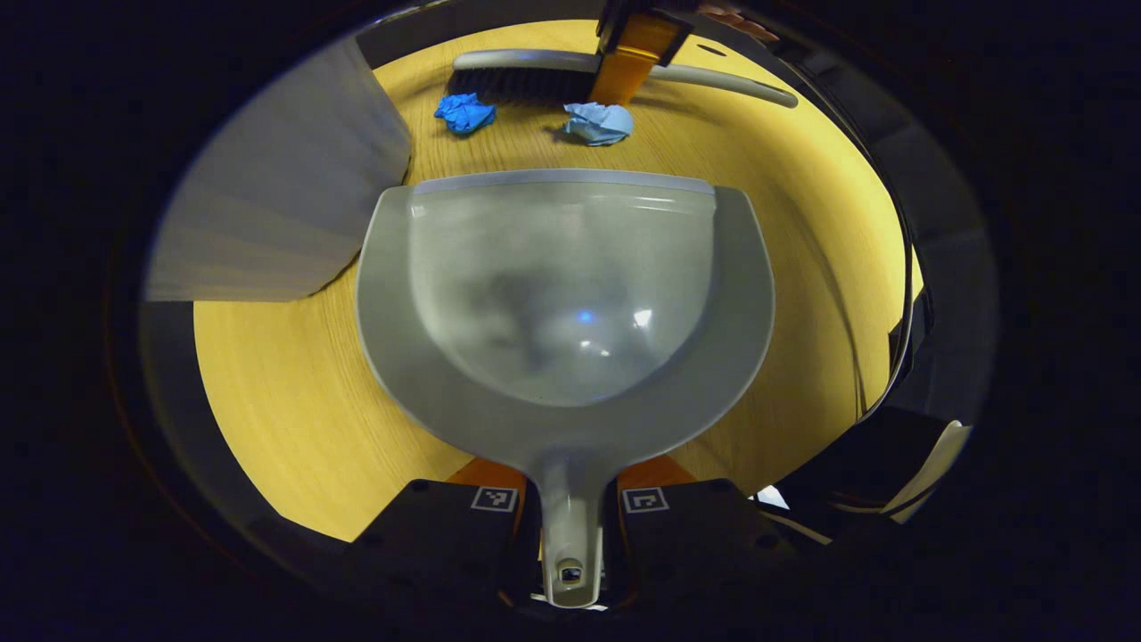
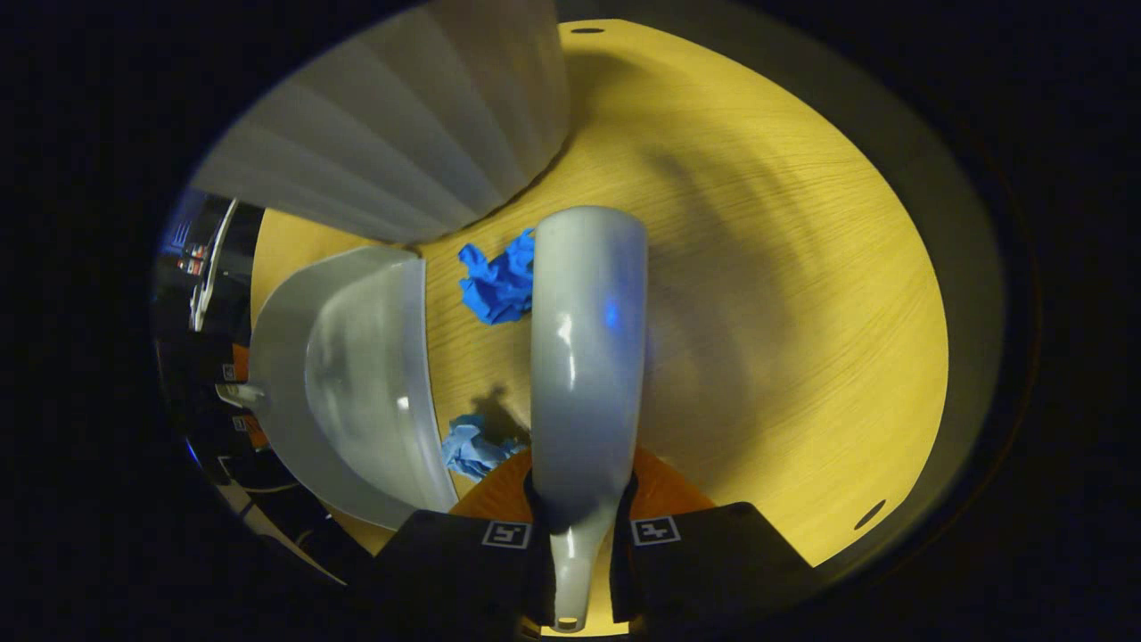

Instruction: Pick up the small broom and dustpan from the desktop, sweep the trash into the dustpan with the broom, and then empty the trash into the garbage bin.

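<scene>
Left gripper view, left gripper (image 1: 570,526) clamped on dustpan (image 1: 563,303) handle, right gripper (image 2: 584,535) clamped on broom (image 2: 586,357) handle, two blue paper wads (image 1: 464,113) between them on desktop (image 1: 294,419).

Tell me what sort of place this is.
Probably a staged desk-cleaning setup: a yellow wood-grain desktop with a grey plastic dustpan, a grey hand broom and crumpled blue paper scraps, beside a pale ribbed garbage bin.

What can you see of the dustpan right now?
The dustpan is grey plastic with a glossy, scooped bowl, a flat rim and a short handle with a hanging hole. It is empty. The left gripper is shut on its handle. Its open lip faces two crumpled blue paper balls and the broom on the wooden desktop.
</scene>
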The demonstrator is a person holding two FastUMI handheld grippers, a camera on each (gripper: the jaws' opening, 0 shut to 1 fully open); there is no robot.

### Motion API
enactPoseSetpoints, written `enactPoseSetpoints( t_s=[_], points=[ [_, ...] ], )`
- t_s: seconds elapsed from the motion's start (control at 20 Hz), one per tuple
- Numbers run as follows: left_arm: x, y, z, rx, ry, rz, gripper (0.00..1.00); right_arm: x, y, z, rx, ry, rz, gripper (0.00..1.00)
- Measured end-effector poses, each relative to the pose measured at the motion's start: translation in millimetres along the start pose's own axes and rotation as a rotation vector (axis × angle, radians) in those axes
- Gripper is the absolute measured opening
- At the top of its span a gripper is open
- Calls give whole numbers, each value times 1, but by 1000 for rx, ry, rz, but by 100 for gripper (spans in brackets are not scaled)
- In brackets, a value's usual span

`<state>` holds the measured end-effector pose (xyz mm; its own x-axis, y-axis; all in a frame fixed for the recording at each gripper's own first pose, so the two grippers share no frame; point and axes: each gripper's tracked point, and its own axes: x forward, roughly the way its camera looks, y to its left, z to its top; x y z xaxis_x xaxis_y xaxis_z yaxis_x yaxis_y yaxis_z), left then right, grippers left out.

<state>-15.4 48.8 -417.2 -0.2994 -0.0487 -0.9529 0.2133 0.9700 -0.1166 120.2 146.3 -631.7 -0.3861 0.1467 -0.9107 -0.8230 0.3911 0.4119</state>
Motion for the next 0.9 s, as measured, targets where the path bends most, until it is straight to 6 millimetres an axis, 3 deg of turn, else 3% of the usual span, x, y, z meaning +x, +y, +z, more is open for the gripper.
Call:
enactPoseSetpoints(
  t_s=[0.9],
  points=[
    [-1, 5, -4, 139, 40, 50, 26, -14, 22, -24, -131, 111, 308, 26]
  ],
)
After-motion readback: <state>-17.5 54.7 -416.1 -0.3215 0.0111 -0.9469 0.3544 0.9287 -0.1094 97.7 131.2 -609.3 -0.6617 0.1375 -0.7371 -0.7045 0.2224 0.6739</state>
